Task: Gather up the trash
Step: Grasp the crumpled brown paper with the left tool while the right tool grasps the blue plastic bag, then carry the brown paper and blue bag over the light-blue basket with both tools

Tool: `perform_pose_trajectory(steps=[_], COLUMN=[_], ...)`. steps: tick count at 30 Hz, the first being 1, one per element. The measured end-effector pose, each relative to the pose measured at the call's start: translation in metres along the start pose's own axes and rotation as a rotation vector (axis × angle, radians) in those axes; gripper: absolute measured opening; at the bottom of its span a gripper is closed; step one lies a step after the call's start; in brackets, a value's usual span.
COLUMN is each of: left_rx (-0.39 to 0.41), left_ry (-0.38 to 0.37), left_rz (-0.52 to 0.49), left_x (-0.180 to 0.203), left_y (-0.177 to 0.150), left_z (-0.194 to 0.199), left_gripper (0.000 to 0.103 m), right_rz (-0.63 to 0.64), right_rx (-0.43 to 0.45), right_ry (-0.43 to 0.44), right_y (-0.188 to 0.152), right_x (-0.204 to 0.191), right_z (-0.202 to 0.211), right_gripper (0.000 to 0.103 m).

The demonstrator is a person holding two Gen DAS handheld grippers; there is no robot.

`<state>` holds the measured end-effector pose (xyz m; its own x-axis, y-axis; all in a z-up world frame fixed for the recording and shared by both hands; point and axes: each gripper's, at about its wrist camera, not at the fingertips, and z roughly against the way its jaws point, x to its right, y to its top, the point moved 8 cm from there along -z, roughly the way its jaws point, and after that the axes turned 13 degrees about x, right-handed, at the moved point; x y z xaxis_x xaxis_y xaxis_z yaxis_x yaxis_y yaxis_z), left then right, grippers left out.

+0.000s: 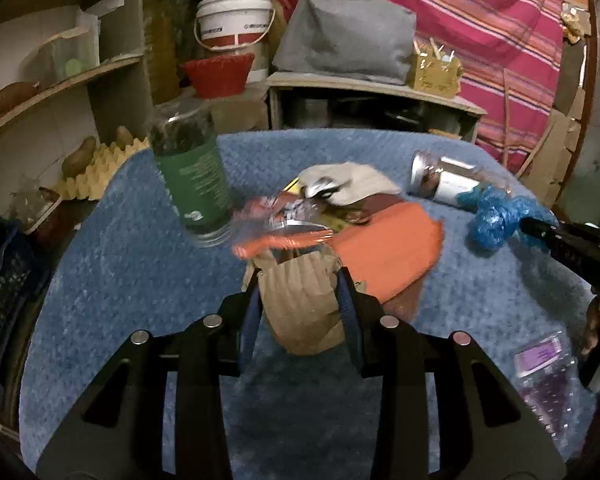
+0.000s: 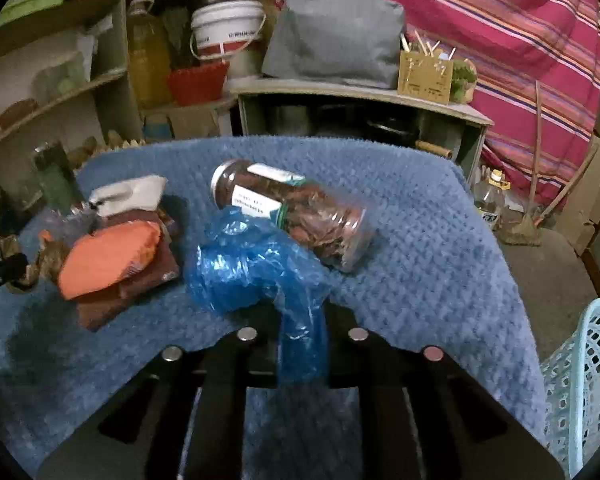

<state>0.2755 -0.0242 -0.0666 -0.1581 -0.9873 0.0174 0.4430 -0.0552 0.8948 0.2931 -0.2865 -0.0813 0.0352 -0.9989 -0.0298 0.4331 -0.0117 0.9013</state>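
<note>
In the left wrist view, the green-labelled bottle (image 1: 194, 184) stands left of centre on the blue cloth (image 1: 140, 280). Bottom centre, the left gripper (image 1: 300, 292) pinches a crumpled brown paper bag (image 1: 300, 304). Far right, the right gripper (image 2: 300, 320) is clamped on a knotted blue plastic bag (image 2: 252, 272). Looks like grab's done; next, probably carrying both to the pale basket (image 2: 588, 380), lower right in its view.

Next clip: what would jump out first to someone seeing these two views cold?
Each gripper already has trash in its jaws: the left gripper is shut on a crumpled brown paper bag, the right gripper on a knotted blue plastic bag. Behind them on the blue mat, a clear jar lies on its side beside an orange packet.
</note>
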Motion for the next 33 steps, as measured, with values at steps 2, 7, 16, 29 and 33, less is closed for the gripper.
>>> perform_pose_trajectory(steps=[2,7,16,29,33], left_rx=[0.006,0.020,0.054,0.056,0.074], left_ry=[-0.005,-0.022,-0.070,-0.134,-0.160], left_rz=[-0.001,0.000,-0.019,-0.048,-0.068], left_x=[0.007,0.024,0.074,0.167,0.210], left_y=[0.002,0.009,0.021,0.029,0.040], left_z=[0.002,0.007,0.013,-0.005,-0.002], left_gripper=[0.035,0.035,0.035,0.035,0.035], right_rz=[-0.006,-0.048,-0.099,-0.186,-0.227], right_rx=[0.025,0.087,0.108,0.136,0.145], right_ry=[-0.007,-0.026,-0.083,-0.205,-0.254], right_y=[0.005,0.015,0.012,0.004,0.002], right_x=[0.006,0.029,0.078,0.174,0.210], right_z=[0.009,0.034,0.059,0.103,0.120], right_gripper=[0.012,0.012,0.012,0.012,0.012])
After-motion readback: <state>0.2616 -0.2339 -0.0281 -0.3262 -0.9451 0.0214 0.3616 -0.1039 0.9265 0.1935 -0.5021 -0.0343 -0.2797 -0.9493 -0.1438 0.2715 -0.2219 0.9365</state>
